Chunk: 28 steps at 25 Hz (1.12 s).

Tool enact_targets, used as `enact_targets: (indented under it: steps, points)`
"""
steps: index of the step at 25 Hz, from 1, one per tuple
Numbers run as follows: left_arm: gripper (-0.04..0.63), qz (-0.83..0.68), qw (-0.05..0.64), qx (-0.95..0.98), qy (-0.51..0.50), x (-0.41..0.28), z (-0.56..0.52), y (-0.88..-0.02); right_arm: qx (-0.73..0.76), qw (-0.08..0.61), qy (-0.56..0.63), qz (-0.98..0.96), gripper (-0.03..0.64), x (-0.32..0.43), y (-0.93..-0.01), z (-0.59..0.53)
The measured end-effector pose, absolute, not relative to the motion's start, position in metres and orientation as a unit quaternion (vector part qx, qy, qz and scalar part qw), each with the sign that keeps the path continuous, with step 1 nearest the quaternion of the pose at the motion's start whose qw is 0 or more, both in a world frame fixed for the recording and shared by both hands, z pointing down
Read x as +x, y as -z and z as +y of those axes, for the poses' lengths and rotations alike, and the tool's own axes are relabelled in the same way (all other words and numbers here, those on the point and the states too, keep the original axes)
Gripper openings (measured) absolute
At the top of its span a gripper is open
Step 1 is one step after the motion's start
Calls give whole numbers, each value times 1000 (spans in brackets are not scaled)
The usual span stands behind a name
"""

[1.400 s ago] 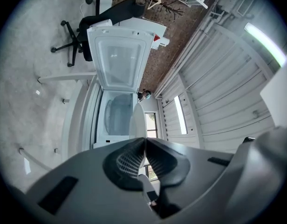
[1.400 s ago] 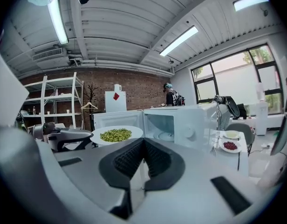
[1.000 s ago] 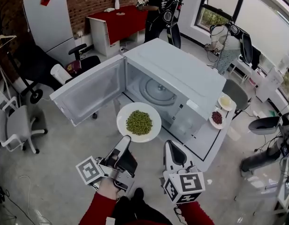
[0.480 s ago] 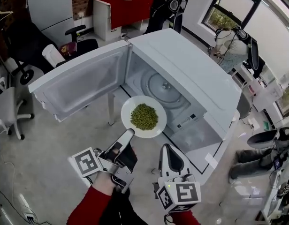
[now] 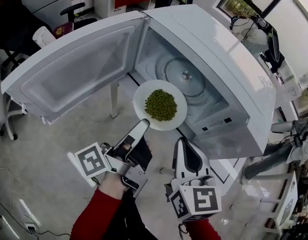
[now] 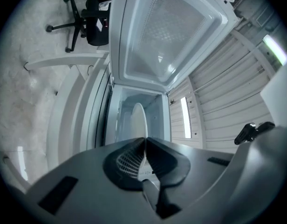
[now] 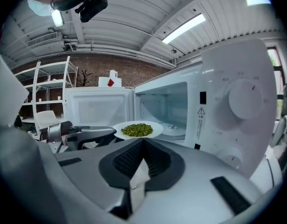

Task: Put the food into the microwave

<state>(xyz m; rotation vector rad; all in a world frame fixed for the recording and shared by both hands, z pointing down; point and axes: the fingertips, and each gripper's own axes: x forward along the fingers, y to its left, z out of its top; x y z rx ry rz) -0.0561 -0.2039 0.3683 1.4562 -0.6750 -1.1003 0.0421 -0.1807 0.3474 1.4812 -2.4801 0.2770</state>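
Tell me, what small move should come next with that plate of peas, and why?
Probably ease the left gripper forward, keeping the plate level, until it sits over the glass turntable. Its jaws clamp the plate's near rim, the peas hang at the open microwave mouth, and the turntable is bare.

Left claw [image 5: 142,126] holding food plate [image 5: 140,103], microwave [image 5: 229,69] open

Office workspace (swivel chair [image 6: 98,6], brick wall [image 7: 92,71])

The plate [image 5: 143,103] is white, its peas [image 5: 160,105] green, the microwave [image 5: 221,59] white, the left gripper [image 5: 142,127] and right gripper [image 5: 182,146] grey with black pads and black-and-white square-marker cubes, the sleeve [image 5: 94,217] red, the floor [image 5: 41,181] mottled grey.
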Motion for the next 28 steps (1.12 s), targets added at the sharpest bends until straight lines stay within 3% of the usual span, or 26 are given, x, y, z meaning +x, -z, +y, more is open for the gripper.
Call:
enact_targets:
  steps: [28]
  points:
    - [23, -256, 572, 644, 439, -30, -308, -364, 538, 132, -99, -827, 14, 43, -361, -230]
